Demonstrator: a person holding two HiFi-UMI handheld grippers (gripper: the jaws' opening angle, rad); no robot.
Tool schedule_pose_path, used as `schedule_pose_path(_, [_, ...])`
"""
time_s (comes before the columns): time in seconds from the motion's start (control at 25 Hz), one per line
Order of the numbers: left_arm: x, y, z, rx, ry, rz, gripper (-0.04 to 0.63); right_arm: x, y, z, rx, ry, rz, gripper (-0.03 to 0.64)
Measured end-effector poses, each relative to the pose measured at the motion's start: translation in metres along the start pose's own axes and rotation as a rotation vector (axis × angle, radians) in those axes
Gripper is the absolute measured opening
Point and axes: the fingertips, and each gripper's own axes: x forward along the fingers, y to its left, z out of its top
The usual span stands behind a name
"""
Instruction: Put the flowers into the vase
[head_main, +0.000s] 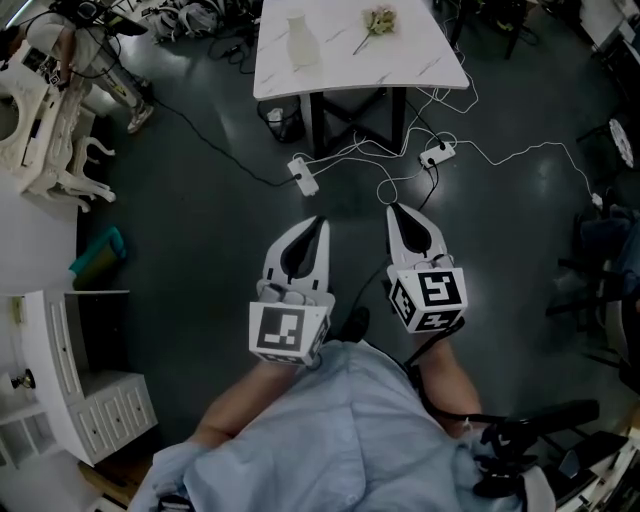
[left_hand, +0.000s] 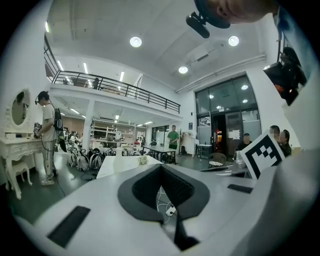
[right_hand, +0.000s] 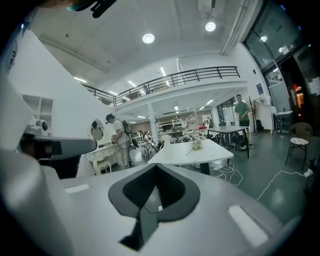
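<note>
a: where were the flowers (head_main: 379, 22)?

b: on the white marble-look table (head_main: 420, 62), at the far end of the head view. they lay flat on the top, towards its right side.

a: what did they look like?

b: a small bunch of pale, cream-coloured blooms, packed close together on a thin stem. the stem ran down and to the left from the blooms, roughly towards the vase (head_main: 302, 42). from that far away i couldn't make out single petals.

a: and the vase?

b: white, with a narrow neck over a wider body. it stood upright on the same table, left of the flowers and clear of them.

a: how did the left gripper (head_main: 319, 222) stand?

b: its jaws were closed tip to tip with nothing between them. in its own view, only the floor and some white cable showed through the gap behind the tips.

a: the right gripper (head_main: 391, 209)?

b: the same: the jaws met at the tips and held nothing.

a: how near were they to the table?

b: well apart from it. both were held low in front of the person's light blue shirt (head_main: 330, 430), side by side and pointing towards the table. dark floor, white cables and two power strips (head_main: 303, 176) lay between.
</note>
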Motion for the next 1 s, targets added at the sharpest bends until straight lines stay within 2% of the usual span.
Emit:
schedule_pose_path(0.2, [0.046, 0.037, -0.003, -0.027, -0.003, 0.003, 0.005, 0.052, -0.026, 0.008, 0.002, 0.016, -0.04, 0.003])
schedule_pose_path(0.4, [0.11, 0.082, 0.025, -0.032, -0.056, -0.035, 0.005, 0.119, -0.062, 0.046, 0.0, -0.014, -0.106, 0.002])
schedule_pose_path(0.72, [0.184, 0.143, 0.05, -0.034, -0.066, -0.075, 0.005, 0.208, -0.068, 0.084, -0.016, -0.031, -0.108, 0.002])
schedule_pose_path(0.84, [0.205, 0.152, 0.052, -0.043, -0.082, -0.106, 0.005, 0.228, -0.073, 0.096, -0.022, -0.035, -0.115, 0.003])
schedule_pose_path(1.0, [0.228, 0.156, 0.054, -0.046, -0.064, -0.13, 0.006, 0.242, -0.085, 0.103, -0.02, -0.035, -0.137, 0.003])
